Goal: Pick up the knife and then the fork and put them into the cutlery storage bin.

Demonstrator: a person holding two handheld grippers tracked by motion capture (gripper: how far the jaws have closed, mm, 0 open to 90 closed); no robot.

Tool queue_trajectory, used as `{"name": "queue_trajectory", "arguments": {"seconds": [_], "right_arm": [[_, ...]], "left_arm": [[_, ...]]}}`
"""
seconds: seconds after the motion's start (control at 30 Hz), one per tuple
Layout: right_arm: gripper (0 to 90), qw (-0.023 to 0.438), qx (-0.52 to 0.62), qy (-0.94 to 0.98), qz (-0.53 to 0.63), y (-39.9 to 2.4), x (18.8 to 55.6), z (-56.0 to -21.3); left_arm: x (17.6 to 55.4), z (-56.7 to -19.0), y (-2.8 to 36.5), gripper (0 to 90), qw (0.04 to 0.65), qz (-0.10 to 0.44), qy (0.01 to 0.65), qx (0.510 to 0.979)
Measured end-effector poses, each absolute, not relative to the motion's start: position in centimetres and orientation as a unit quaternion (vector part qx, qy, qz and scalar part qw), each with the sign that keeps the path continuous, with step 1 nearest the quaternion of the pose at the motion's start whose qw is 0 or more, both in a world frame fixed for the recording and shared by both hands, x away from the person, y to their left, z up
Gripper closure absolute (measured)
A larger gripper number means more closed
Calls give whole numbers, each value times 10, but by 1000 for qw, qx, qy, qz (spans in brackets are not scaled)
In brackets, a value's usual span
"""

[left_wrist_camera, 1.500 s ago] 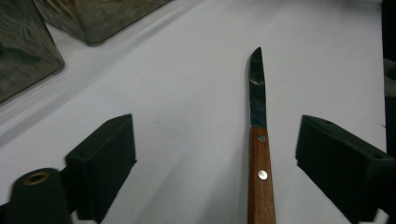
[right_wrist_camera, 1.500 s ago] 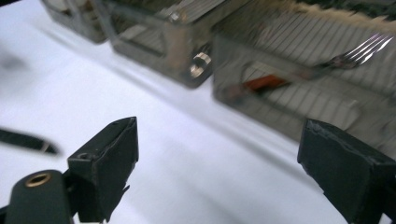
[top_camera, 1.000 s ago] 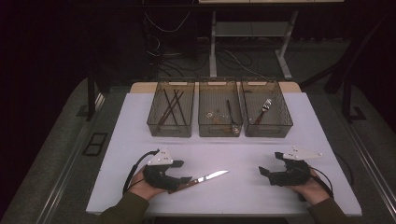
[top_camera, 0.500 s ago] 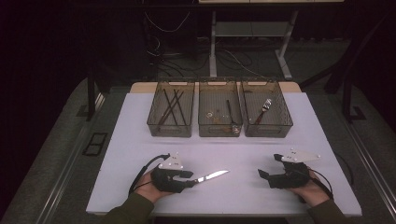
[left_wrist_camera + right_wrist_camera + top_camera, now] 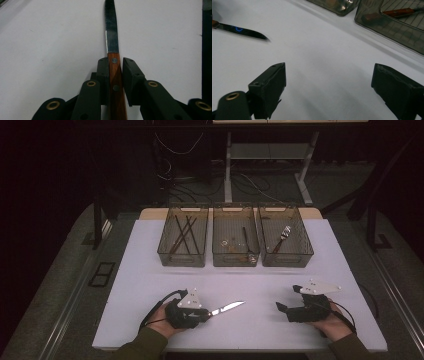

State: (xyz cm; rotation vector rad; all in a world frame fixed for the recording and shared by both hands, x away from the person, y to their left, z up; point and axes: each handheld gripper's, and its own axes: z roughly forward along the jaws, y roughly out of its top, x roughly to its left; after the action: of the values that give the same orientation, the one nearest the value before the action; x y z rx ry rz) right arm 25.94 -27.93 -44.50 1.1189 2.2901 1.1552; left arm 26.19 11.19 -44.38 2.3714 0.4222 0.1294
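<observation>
The left gripper (image 5: 115,67) lies low on the white table surface (image 5: 150,285) near its front edge, held in the person's left hand (image 5: 162,320). Its jaws have just been closing, and between them sits the steak knife with a riveted reddish wooden handle and serrated steel blade (image 5: 111,37). In the left gripper view the left pad lies against the handle; on the right side a thin sliver of gap may remain, though the angle makes this hard to judge. The grip reads as clenched on the handle. The blade points away from the gripper, toward the table's middle, flat on the white surface.

The right gripper (image 5: 328,82), held in the right hand (image 5: 332,322), rests at the front right of the table, well apart from the knife. Its jaws stand wide and released, with bare table between them.

Three smoky translucent plastic bins stand side by side at the far edge. The left bin (image 5: 182,257) holds several dark slender sticks. The middle bin (image 5: 236,257) holds small utensils, too small to identify. The right bin (image 5: 286,256) holds a wooden-handled fork (image 5: 283,236).
</observation>
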Motion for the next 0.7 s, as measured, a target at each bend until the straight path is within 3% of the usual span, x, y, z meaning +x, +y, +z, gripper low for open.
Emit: {"name": "queue_trajectory", "arguments": {"seconds": [0.7], "right_arm": [[127,122,415,804,409,-283,265,-439]], "left_arm": [[263,-433,109,765,355,72,179,915]]}}
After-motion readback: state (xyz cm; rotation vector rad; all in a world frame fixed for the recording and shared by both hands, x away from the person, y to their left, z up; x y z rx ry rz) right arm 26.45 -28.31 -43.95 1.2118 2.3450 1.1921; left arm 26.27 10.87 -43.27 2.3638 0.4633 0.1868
